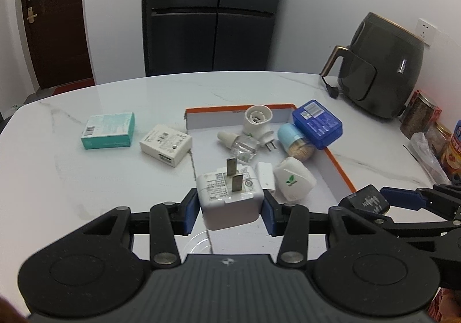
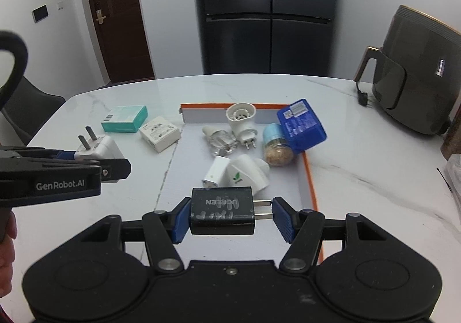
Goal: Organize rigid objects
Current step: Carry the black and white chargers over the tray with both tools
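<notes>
My left gripper (image 1: 230, 207) is shut on a white wall charger (image 1: 227, 202), its two prongs pointing up, just above the near left corner of the orange-rimmed tray (image 1: 239, 106). My right gripper (image 2: 227, 216) is shut on a black charger (image 2: 222, 210): the left pad (image 2: 180, 219) presses its body and the prongs touch the right pad. It hangs over the tray's (image 2: 309, 179) near end. The right wrist view also shows the white charger (image 2: 99, 150) at left.
In the tray lie a white plug-in unit (image 1: 256, 121), a clear bottle (image 1: 242, 147), a blue-capped jar (image 1: 296, 141), a blue box (image 1: 317, 124) and two white adapters (image 1: 291, 179). A teal box (image 1: 108, 131) and a white box (image 1: 165, 144) sit left of it. An air fryer (image 1: 383, 69) and jars (image 1: 423, 115) stand at right.
</notes>
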### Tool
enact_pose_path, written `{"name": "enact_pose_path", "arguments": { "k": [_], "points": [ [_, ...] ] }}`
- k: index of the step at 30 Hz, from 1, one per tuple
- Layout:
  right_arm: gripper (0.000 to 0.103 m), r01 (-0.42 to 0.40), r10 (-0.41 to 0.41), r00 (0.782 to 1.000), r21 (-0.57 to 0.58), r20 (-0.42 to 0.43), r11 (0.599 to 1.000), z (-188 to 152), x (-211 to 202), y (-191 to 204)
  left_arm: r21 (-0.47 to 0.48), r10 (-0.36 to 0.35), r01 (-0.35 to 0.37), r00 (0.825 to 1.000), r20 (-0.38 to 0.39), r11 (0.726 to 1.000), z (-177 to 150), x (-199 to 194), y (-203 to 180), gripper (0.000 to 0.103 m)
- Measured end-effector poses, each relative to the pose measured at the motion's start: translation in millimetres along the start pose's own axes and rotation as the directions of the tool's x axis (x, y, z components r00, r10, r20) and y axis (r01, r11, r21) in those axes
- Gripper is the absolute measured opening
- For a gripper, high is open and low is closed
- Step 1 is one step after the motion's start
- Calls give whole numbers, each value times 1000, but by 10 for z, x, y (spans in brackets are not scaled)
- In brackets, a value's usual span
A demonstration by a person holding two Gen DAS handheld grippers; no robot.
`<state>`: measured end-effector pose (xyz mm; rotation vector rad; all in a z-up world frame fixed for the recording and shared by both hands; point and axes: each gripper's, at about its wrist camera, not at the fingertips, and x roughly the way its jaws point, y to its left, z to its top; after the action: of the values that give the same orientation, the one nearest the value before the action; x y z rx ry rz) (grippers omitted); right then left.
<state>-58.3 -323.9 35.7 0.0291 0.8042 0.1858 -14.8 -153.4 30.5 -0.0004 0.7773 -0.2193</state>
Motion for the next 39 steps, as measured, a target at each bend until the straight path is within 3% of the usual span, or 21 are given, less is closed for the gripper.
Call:
{"name": "enact_pose_path", "arguments": {
  "k": [17,39],
  "points": [
    [73,30,-31,999,26,18,999,-32,-114,-322,32,-29,29,1000,6,999,-3,39,-349,46],
    [73,28,-28,999,9,45,1000,158,-60,-491,35,-29,29,1000,8,999,39,90,-533,46]
  ]
}}
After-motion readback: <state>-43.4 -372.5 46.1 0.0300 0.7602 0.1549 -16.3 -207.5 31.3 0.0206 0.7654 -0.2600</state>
